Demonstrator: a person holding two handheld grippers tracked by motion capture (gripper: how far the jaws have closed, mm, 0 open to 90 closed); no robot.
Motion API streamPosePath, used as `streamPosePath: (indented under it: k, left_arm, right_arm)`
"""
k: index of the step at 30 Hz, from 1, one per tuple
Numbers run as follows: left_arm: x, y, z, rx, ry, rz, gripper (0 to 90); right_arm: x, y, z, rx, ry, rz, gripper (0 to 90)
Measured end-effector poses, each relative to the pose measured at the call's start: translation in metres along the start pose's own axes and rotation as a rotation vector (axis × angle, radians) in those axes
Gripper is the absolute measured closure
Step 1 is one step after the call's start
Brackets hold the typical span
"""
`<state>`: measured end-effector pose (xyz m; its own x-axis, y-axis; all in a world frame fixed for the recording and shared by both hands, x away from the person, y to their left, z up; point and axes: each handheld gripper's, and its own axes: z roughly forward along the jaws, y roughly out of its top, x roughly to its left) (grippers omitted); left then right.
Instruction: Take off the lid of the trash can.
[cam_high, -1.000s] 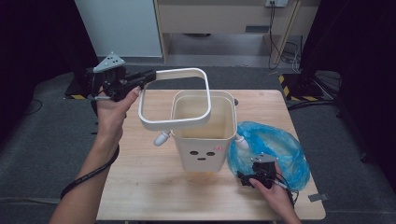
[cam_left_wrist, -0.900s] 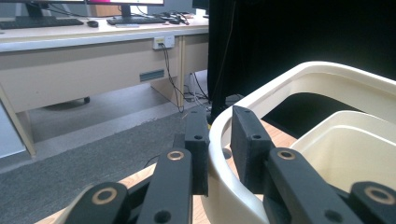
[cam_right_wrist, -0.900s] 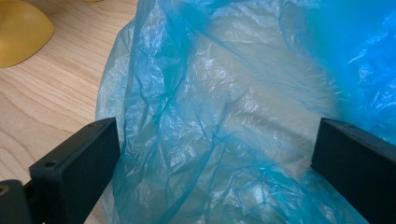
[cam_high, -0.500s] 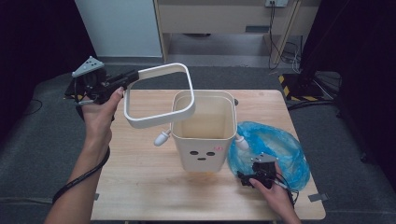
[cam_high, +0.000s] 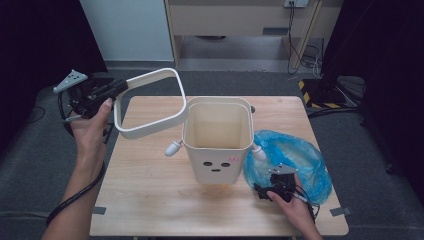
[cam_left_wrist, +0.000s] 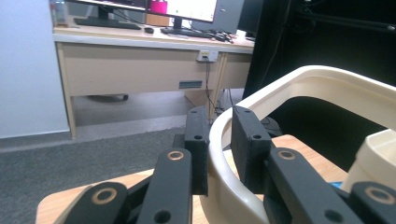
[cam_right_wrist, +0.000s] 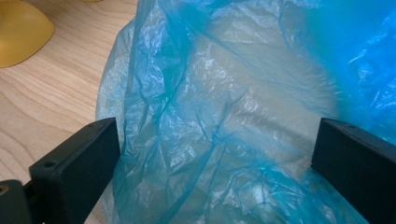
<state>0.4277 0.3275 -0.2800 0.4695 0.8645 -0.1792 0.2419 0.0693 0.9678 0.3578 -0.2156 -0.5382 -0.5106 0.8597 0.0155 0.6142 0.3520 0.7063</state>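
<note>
A cream bin (cam_high: 218, 150) with a face on its front stands in the middle of the wooden table (cam_high: 150, 200). Its loose white rim ring (cam_high: 150, 102) hangs tilted in the air, left of the bin's top. My left gripper (cam_high: 116, 90) is shut on the ring's left side; in the left gripper view the pads (cam_left_wrist: 250, 140) pinch the ring (cam_left_wrist: 327, 84) from both sides, with the left gripper (cam_left_wrist: 218, 126) aimed towards the bin (cam_left_wrist: 378, 158). A crumpled blue plastic bag (cam_high: 292, 157) lies right of the bin. My right gripper (cam_high: 274, 181) rests open at the bag's near edge, the bag (cam_right_wrist: 224, 116) lying between its wide-apart jaws.
A white knob (cam_high: 174, 148) sticks out from each side of the bin. Beyond the table stand a wooden desk (cam_high: 240, 20) and a white panel (cam_high: 125, 30), with cables on the grey floor. Bare wood lies in front of the bin.
My left gripper has carried the ring from above the bin's mouth off to the left and a little down, tilting it. The right gripper has kept still on the bag.
</note>
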Motion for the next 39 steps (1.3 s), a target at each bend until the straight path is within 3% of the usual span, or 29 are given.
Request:
streamPosePath:
  k: [16,29,39]
  left_arm:
    - [0.039,-0.038,0.001,-0.001,0.059,-0.050,76.4]
    - [0.060,-0.077,0.014,0.074,0.105,-0.082,76.7]
    - [0.075,-0.097,0.016,0.115,0.159,-0.082,76.7]
  right_arm:
    - [0.000,0.000,0.000,0.000,0.000,0.000,1.3]
    - [0.000,0.000,0.000,0.000,0.000,0.000,1.3]
    - [0.000,0.000,0.000,0.000,-0.001,0.001,1.3]
